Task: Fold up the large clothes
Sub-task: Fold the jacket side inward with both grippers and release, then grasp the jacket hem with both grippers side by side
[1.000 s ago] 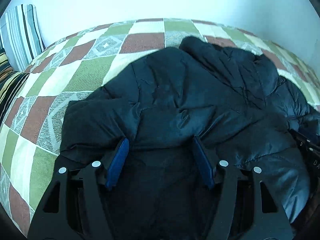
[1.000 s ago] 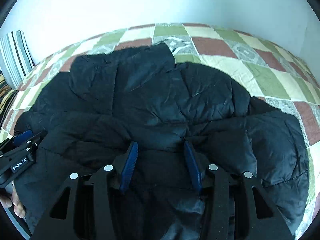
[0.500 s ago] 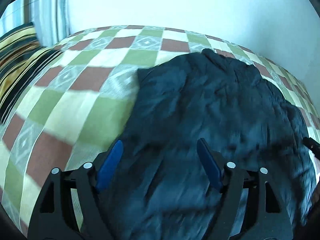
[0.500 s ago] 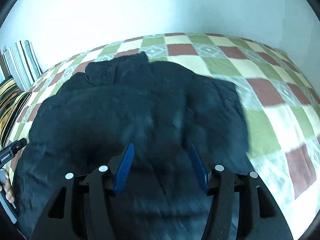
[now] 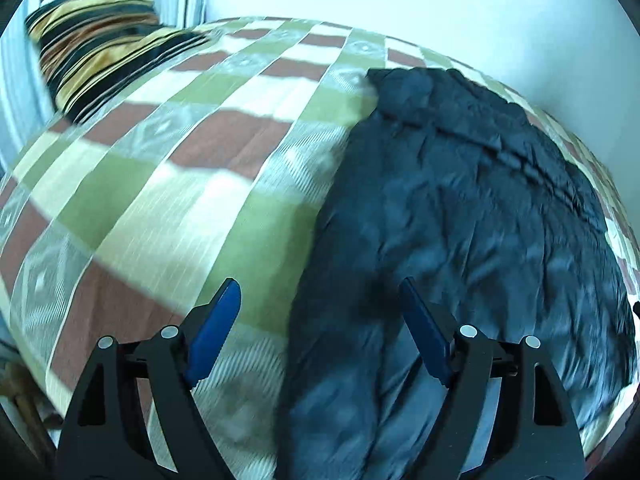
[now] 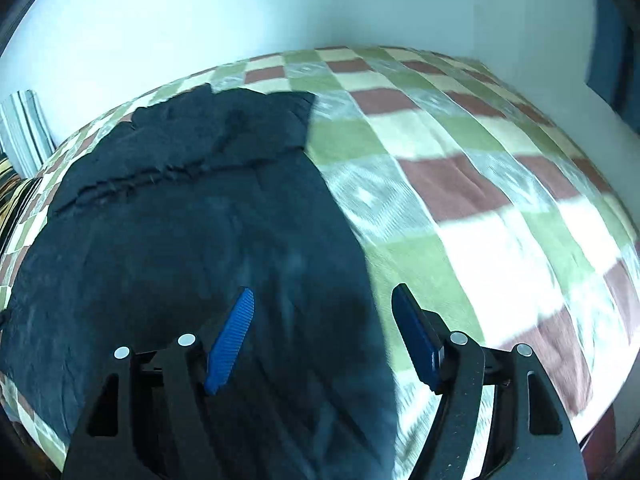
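Left wrist view: left claw [image 5: 316, 320] nearest, jaws opening, straddling the left edge of the dark jacket [image 5: 460, 220], gripping nothing. Beyond, jacket spread on the checked bed [image 5: 160, 160], striped pillow [image 5: 92, 44] far past it. Right wrist view: right claw [image 6: 322, 328] opening too, empty, over the jacket's right edge. Risk, as a guess: puffy padding springing back open, or pads snagging a layer and dragging the fold loose.

No legible text, labels or numbers anywhere
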A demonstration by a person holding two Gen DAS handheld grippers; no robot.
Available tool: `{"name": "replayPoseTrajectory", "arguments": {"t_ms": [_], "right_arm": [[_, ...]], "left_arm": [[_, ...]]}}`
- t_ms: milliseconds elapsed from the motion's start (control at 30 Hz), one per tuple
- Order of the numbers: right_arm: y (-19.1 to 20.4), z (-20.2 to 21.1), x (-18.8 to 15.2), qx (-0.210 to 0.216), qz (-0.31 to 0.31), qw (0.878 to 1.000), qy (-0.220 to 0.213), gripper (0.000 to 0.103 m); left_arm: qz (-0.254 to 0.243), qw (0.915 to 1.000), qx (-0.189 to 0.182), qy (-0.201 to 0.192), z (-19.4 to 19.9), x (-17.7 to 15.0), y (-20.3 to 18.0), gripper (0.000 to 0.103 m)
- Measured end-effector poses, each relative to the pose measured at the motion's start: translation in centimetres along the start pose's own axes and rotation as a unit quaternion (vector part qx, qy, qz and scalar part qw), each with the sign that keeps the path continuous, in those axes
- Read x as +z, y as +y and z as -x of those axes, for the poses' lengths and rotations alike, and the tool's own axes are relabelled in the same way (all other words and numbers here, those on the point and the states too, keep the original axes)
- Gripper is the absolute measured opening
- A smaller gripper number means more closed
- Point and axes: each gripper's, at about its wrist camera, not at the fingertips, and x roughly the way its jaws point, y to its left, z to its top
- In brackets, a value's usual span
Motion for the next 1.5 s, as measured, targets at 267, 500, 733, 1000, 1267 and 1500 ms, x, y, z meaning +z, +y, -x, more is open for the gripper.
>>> {"name": "replayPoseTrajectory", "arguments": {"t_ms": [267, 500, 733, 1000, 1267, 1500], "right_arm": [[-2.3, 0.5, -4.7, 0.02, -0.031, 0.999, 0.027, 0.071], [-1.8, 0.7, -6.6, 0.037, -0.03, 0.998, 0.031, 0.072], [-2.1, 1.0, -7.1, 0.042, -0.036, 0.998, 0.03, 0.075], [-1.1, 1.2, -7.7, 0.066, -0.033, 0.997, 0.031, 0.045], [-0.4, 1.9, -7.8, 0.09, -0.027, 0.995, 0.027, 0.019], [-0.5, 3.8, -7.6, 0.122, -0.042, 0.992, 0.015, 0.013]], "left_arm": [[0.002, 0.9997, -0.026, 0.002, 1.9, -4.2, 1.2, 0.081], [0.022, 0.9968, -0.077, 0.007, 1.7, -5.0, 1.5, 0.081], [-0.015, 0.9971, -0.074, 0.01, 1.6, -5.7, -0.1, 0.07], [-0.02, 0.9972, -0.072, 0.007, 1.5, -5.9, -0.8, 0.037], [-0.021, 0.9964, -0.082, -0.004, 2.2, -6.1, -1.3, 0.013], [-0.01, 0.9949, -0.093, -0.039, 5.6, -5.5, -1.2, 0.01]]}}
